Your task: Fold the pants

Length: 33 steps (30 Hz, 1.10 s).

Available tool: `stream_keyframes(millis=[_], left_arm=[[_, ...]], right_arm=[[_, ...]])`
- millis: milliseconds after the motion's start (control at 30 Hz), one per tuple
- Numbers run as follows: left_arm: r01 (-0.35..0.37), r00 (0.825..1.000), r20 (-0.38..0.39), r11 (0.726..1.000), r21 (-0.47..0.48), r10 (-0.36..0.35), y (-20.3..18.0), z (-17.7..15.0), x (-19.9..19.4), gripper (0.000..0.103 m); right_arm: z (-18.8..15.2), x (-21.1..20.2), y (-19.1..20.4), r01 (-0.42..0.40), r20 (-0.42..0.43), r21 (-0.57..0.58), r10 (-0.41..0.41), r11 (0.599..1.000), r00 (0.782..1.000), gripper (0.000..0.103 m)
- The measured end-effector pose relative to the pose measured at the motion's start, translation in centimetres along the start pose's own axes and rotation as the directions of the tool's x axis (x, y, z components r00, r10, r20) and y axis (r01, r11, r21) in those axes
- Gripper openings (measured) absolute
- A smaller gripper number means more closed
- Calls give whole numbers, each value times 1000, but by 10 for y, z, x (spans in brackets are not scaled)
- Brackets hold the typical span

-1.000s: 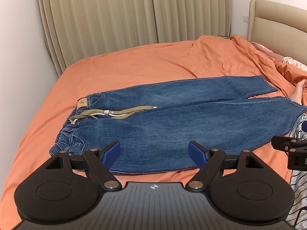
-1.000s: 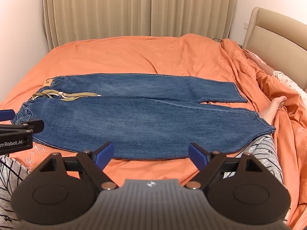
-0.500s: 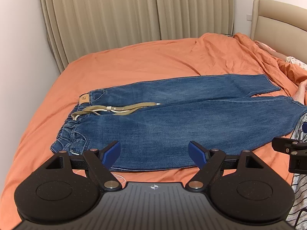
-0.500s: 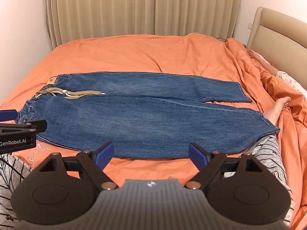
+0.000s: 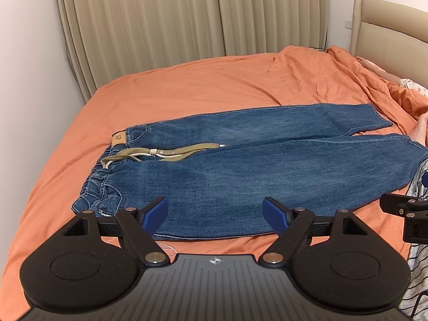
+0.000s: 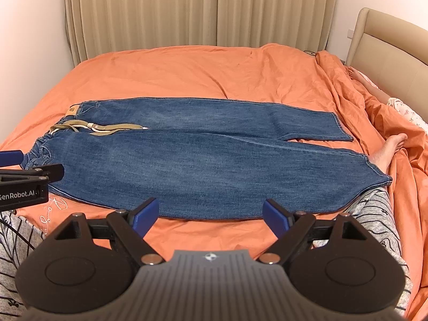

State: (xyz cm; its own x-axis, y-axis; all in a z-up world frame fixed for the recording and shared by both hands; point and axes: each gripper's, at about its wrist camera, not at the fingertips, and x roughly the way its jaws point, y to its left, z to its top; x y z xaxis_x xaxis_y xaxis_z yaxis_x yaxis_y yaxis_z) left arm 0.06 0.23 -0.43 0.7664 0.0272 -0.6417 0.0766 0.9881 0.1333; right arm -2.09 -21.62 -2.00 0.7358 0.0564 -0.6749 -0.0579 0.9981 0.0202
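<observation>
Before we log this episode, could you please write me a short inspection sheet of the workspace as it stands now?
Surface: bed with orange sheet, mildly wrinkled.
Job's things: blue jeans lie flat and unfolded, waistband to the left, legs to the right; khaki drawstring loose on top near the waist.
Clutter: rumpled orange duvet along the right; someone's bare foot close to the leg hems; grey striped fabric at the near edge.
Grippers: left gripper open, empty, above the jeans' near edge; right gripper open, empty, likewise.
Cables: a dark cord near the headboard, too small to tell more.
Surroundings: beige curtains, padded headboard, white walls.
</observation>
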Motion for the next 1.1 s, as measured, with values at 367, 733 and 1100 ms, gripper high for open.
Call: stream_keyframes(millis=[367,733,1100], left_arm=[[0,1000,-1,1000,-1,0,0,-1,0,94],[1,1000,-7,1000,-9,-1,1,-5,0,94],[4,1000,-12,1000,-17,-4,2,-6,0,94]], right_arm=[[0,0,1,1,-3,8,-1,1000,1000,81],[-1,1,1,-1,-3,8,1,1000,1000,81],[-2,0,2,-5,-7,10,5,1000,1000,81]])
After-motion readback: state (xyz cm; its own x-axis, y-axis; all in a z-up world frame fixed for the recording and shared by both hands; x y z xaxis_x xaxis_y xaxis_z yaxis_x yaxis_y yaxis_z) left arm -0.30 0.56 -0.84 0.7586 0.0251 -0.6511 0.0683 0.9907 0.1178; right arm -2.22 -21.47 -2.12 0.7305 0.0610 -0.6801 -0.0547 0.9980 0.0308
